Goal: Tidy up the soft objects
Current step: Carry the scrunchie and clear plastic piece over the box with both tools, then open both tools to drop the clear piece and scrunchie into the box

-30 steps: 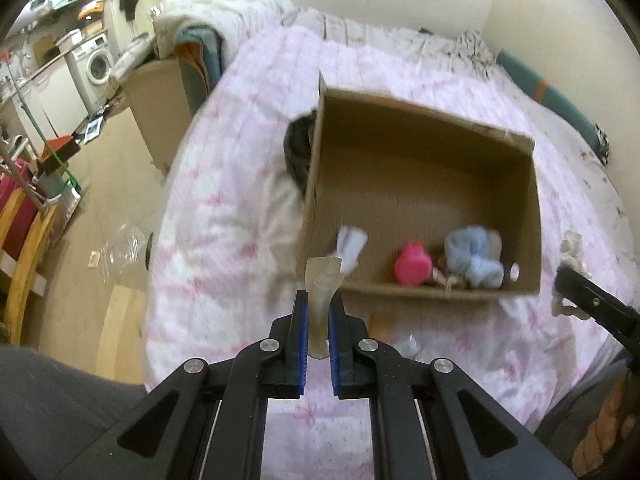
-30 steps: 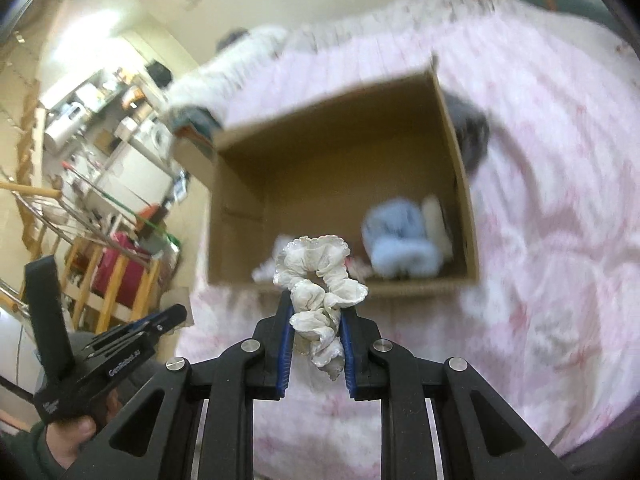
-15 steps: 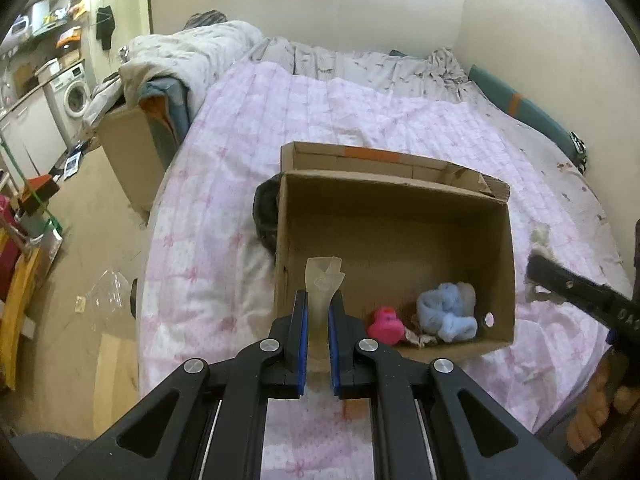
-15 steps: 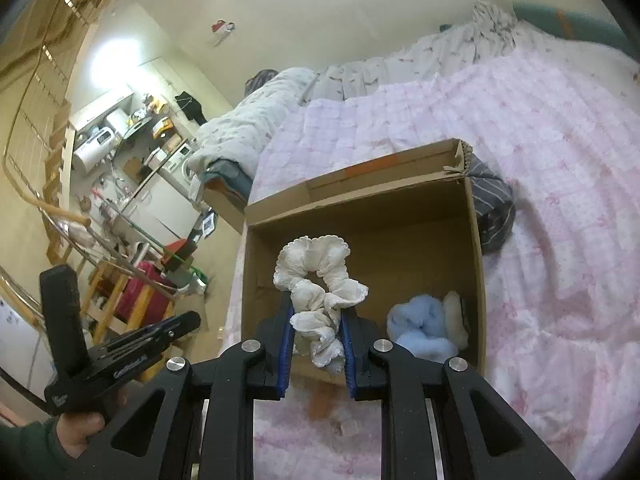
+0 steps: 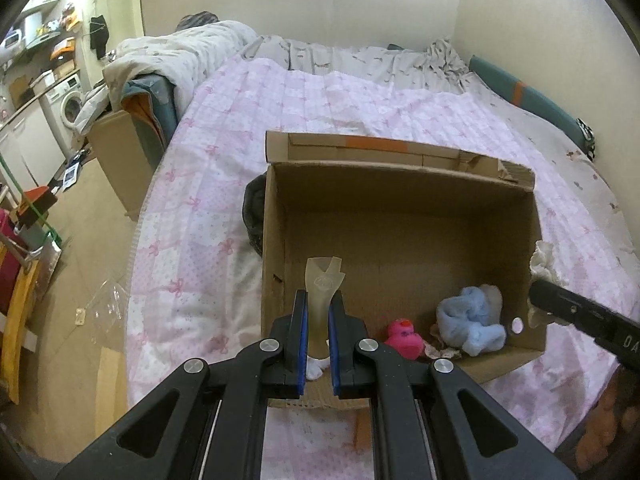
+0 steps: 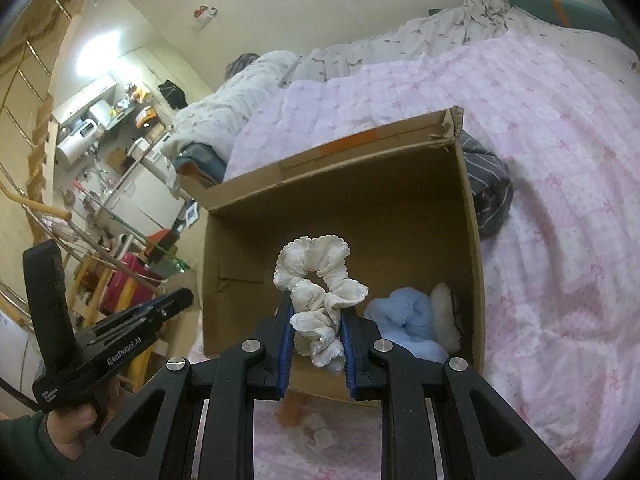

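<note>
Change since a second ago: we have brought both grippers in over the near wall of the cardboard box [image 5: 400,240], which now fills more of each view and shows its floor; both grips are unchanged.
Left gripper [image 5: 317,328]: pinching a pale, translucent soft piece [image 5: 322,284] low on its stem, the forked top standing free above the jaws, over the near left of the box.
Right gripper [image 6: 318,334]: clamped on a cream ruffled scrunchie [image 6: 318,300] at its lower loop, the upper loop free, over the near middle of the box.
How they will handle: we judge both light and limp; the scrunchie squashes and should not slip, and any part of the ring will do. The translucent piece looks rubbery, perhaps slicker, so the stem hold seems right.
Box contents, near wall: a small white thing [image 5: 316,366] just behind the left jaws, too hidden to name; a pink plush toy [image 5: 404,338]; scraps we cannot identify; a light blue fluffy bundle [image 5: 468,320] with a cream piece [image 6: 444,316] touching it on the right.
Box, far part: bare floor, flap [image 5: 380,150] folded back.
Beyond: a dark striped cloth [image 6: 488,192] against the box's outer wall, on the pink quilt [image 5: 320,104].
</note>
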